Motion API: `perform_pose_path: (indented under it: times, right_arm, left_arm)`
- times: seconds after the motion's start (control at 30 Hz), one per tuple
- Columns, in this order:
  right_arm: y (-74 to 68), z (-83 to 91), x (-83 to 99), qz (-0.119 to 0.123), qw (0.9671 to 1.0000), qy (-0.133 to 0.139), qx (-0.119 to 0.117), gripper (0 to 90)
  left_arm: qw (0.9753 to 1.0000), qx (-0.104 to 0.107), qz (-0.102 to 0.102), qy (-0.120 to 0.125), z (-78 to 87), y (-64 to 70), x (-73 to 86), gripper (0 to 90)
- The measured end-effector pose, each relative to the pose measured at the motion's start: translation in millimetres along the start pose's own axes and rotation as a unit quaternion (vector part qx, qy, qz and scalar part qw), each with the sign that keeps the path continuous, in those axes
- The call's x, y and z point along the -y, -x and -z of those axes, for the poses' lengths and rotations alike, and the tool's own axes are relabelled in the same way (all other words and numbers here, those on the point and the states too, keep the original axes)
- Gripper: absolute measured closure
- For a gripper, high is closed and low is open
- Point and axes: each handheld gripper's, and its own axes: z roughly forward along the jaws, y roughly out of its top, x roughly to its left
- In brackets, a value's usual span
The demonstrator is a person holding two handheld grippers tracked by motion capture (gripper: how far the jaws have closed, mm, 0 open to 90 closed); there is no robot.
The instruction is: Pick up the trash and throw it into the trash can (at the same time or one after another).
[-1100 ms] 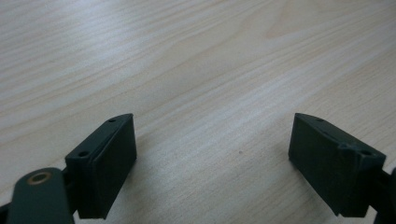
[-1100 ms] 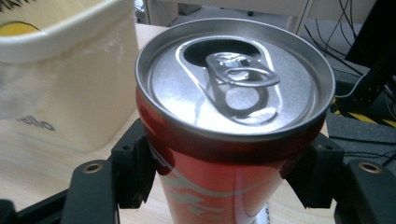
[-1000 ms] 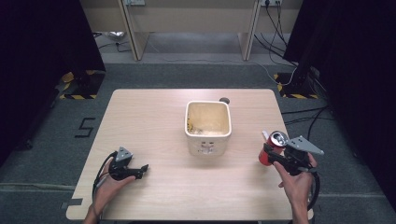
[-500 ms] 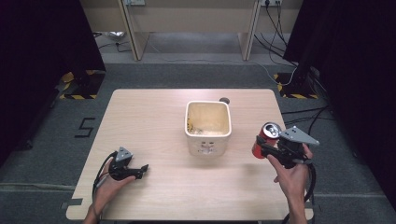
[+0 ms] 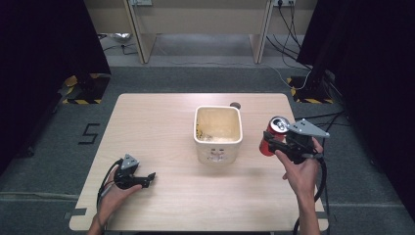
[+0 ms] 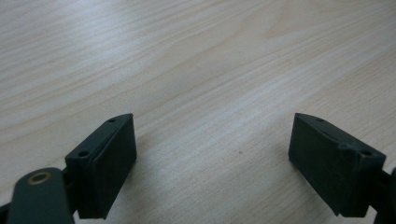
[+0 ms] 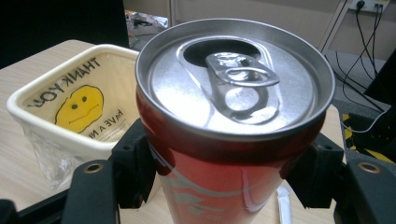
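The left gripper (image 5: 147, 178) rests low on the wooden table (image 5: 156, 127) near its front left corner, its 2 jaws spread wide over bare wood. At centre stands a cream square bin (image 5: 218, 133); the right gripper view reads "THANK YOU" and a yellow smiley on its liner. Just right of it, the right gripper (image 5: 272, 142) clamps an opened red soda can (image 5: 275, 131), held off the table.

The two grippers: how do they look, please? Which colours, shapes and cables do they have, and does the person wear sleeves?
Both are black handheld tools. The left gripper has two flat, blocky black jaws with small screw holes, a small grey plate on top and a black cable trailing toward the table edge. The right gripper carries a larger grey three-cornered plate, and its black cable loops down beside the forearm. No sleeves are visible on the forearms.
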Motion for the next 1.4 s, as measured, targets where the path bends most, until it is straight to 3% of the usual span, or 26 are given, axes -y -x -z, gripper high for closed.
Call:
perform_pose_path:
  times: [0.37, 1.07, 1.4]
  right_arm:
    - [-1.0, -10.4, -15.2, -0.003, 0.9999, -0.002, -0.012, 34.0]
    - [-15.6, -32.7, -65.2, 0.012, 0.9994, 0.011, -0.03, 34.0]
    - [-33.2, -41.7, -84.5, 0.02, 0.9983, 0.017, -0.053, 34.0]
  left_arm:
    - [1.0, 0.0, 0.0, 0.0, 0.0, 0.0, 0.0, 14.4]
    - [1.0, 0.0, 0.0, 0.0, 0.0, 0.0, 0.0, 14.3]
    - [1.0, 0.0, 0.0, 0.0, 0.0, 0.0, 0.0, 14.4]
